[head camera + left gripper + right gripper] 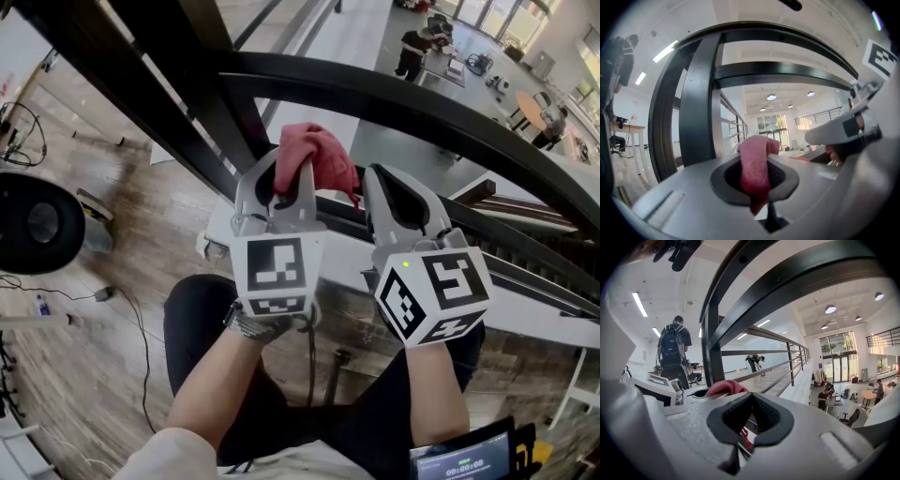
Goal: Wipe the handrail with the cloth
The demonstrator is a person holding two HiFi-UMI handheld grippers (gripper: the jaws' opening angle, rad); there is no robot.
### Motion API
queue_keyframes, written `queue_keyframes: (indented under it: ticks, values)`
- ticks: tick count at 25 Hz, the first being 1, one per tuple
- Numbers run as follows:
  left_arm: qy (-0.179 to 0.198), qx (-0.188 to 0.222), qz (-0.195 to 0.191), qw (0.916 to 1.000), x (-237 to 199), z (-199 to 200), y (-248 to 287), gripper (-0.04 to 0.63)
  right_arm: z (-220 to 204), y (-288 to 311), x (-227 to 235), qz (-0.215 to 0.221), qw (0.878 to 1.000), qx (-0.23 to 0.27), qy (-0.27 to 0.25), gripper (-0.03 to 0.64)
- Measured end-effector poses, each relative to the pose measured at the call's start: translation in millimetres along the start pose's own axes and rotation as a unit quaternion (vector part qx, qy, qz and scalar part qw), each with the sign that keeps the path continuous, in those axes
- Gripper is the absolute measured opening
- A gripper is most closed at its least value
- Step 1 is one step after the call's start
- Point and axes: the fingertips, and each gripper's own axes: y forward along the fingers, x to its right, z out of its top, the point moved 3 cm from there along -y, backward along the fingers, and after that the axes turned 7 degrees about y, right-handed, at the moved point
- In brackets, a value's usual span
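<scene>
Black metal comes first: the handrail (pixel 422 103) curves across the head view from about 10 o'clock to 3 o'clock, with a dark upright post (pixel 178 103) dropping from it at 11 o'clock. In the left gripper view the handrail (pixel 787 70) arches over the jaws at 12 o'clock, apart from them. The right gripper view shows the handrail (pixel 797 277) slanting overhead from 11 to 2 o'clock.

Next in size are my two tools, side by side below the rail. The left gripper (pixel 286 187) sits at centre and the right gripper (pixel 398 202) is just beside it at its 3 o'clock. The left gripper (pixel 757 173) has its jaws clamped on the cloth. The right gripper (pixel 752 416) has its pads closed together at the tips with nothing held between them.

Smallest is the red cloth (pixel 319 155), bunched above the left jaws at 12 o'clock, close under the rail. A fold of the cloth (pixel 754 164) hangs down through the pads. From the right side, the cloth (pixel 724 387) peeks over at 10 o'clock.

My reading is that the cloth is in hand and raised, but I cannot tell that it touches the bar. I see no wiped stretch, so I judge the whole rail is left to do.
</scene>
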Motion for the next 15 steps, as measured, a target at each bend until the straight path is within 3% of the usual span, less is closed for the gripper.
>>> queue_keyframes:
  ticks: [15]
  values:
    - [0.012, -0.003, -0.01, 0.9999, 24.9, 3.6, 3.2, 0.034, -2.3, -21.5, 25.4, -0.019, 1.0, 0.007, -0.005, 0.002]
